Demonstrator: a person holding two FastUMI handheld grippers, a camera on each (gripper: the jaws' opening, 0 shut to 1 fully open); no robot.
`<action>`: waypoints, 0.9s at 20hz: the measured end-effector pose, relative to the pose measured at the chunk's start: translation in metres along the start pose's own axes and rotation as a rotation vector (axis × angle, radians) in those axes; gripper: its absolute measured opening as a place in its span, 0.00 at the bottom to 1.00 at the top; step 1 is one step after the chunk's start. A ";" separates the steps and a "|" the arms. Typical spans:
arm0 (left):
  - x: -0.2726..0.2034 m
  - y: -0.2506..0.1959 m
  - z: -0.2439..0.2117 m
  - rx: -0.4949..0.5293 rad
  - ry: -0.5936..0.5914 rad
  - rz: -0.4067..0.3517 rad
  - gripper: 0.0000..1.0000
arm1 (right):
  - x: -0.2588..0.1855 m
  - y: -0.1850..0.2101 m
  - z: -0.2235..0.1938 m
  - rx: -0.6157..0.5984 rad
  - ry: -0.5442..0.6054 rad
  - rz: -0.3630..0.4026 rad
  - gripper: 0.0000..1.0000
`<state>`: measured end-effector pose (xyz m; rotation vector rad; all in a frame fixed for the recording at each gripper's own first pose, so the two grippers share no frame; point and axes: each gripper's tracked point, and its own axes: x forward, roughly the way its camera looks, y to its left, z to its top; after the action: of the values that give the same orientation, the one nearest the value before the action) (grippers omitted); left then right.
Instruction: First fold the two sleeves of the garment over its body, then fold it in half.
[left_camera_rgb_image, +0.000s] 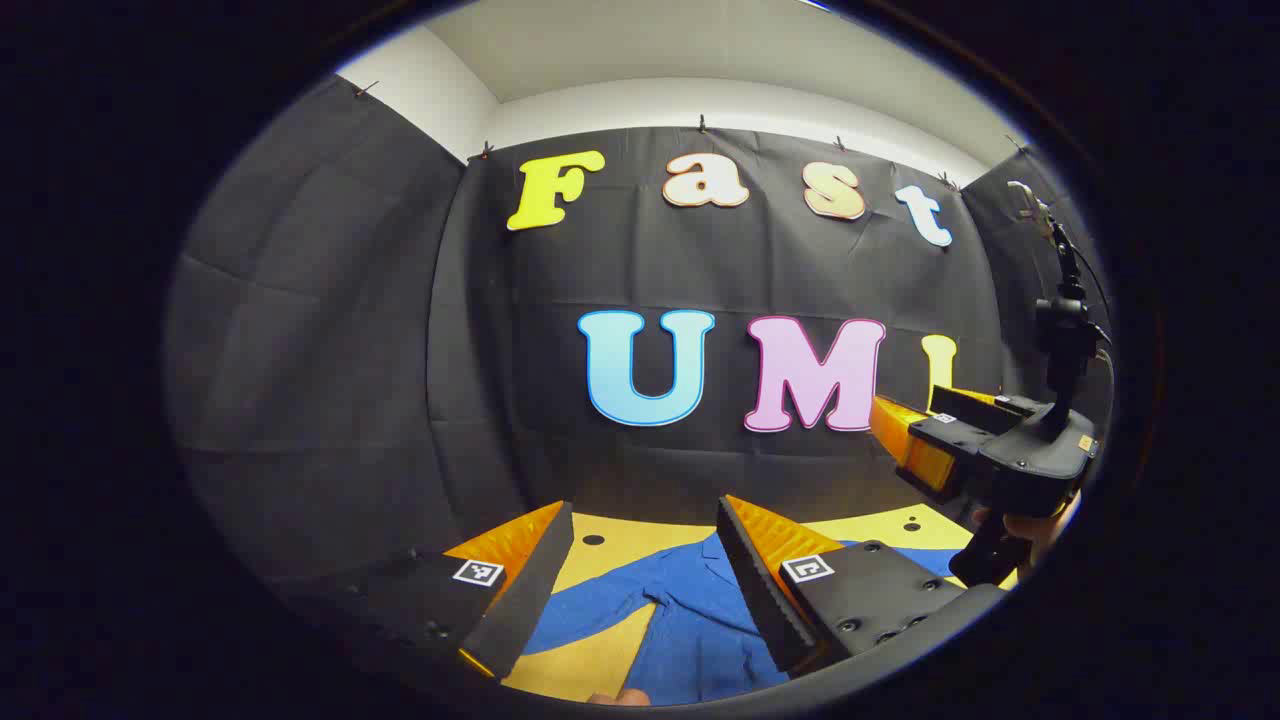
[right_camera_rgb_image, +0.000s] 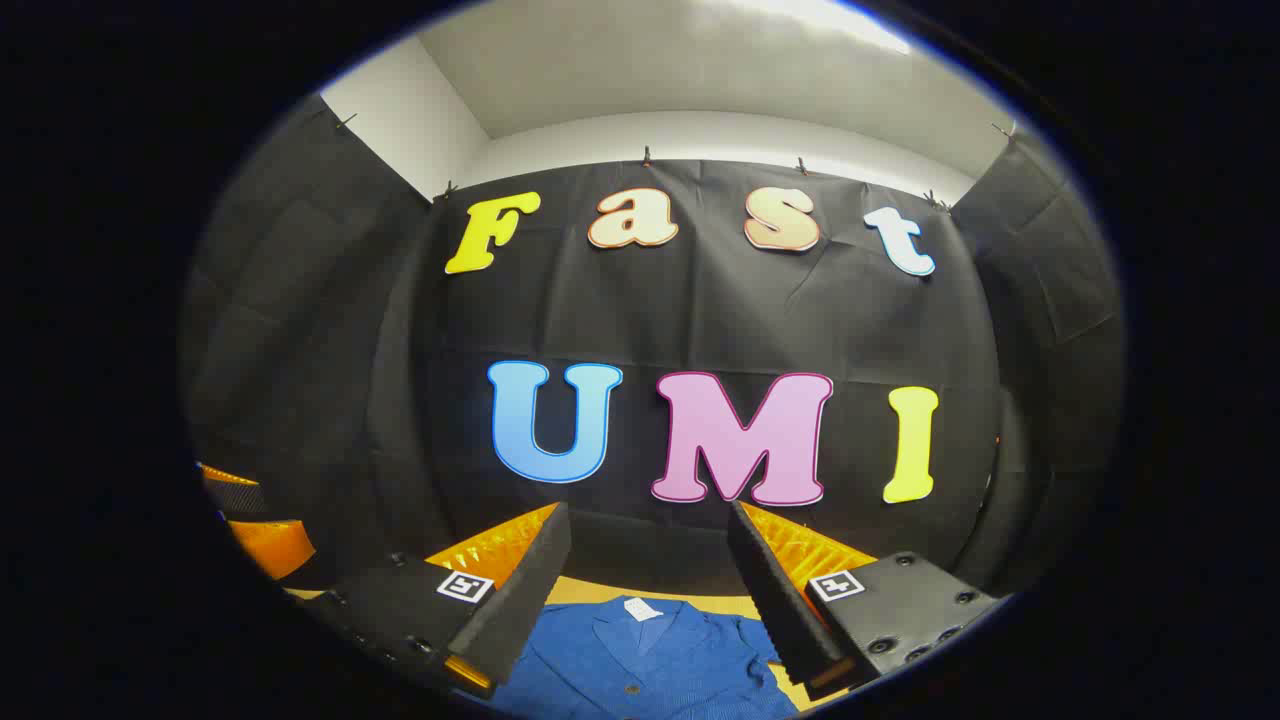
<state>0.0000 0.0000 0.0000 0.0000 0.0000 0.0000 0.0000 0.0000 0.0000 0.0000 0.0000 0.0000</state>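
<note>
A blue buttoned garment (left_camera_rgb_image: 690, 625) lies spread on a yellow table (left_camera_rgb_image: 640, 540), one sleeve (left_camera_rgb_image: 590, 615) stretched out to the left. In the right gripper view its collar and white neck tag (right_camera_rgb_image: 640, 608) show just below the fingers. My left gripper (left_camera_rgb_image: 645, 520) is open above the garment with nothing between its fingers. My right gripper (right_camera_rgb_image: 650, 525) is open too, raised over the collar. In the left gripper view the right gripper (left_camera_rgb_image: 905, 425) shows at the right edge, held in a hand (left_camera_rgb_image: 1035, 525).
The black cloth booth wall stands close behind the table's far edge. Small dark holes (left_camera_rgb_image: 593, 540) dot the yellow tabletop. Part of the left gripper (right_camera_rgb_image: 265, 540) shows at the left edge of the right gripper view.
</note>
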 end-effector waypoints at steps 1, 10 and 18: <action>0.001 -0.002 0.001 0.002 -0.002 -0.007 0.82 | 0.000 -0.003 0.001 0.001 -0.002 -0.007 0.99; 0.018 -0.009 0.023 0.056 -0.074 -0.049 0.83 | -0.013 -0.034 0.018 -0.022 -0.043 -0.102 0.99; 0.027 -0.015 0.019 0.013 -0.075 -0.083 0.83 | -0.032 -0.057 0.020 -0.044 -0.030 -0.173 0.99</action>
<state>0.0266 -0.0150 0.0187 0.0130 -0.0750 -0.0828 -0.0320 -0.0574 0.0198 -0.0443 -0.0302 -0.1734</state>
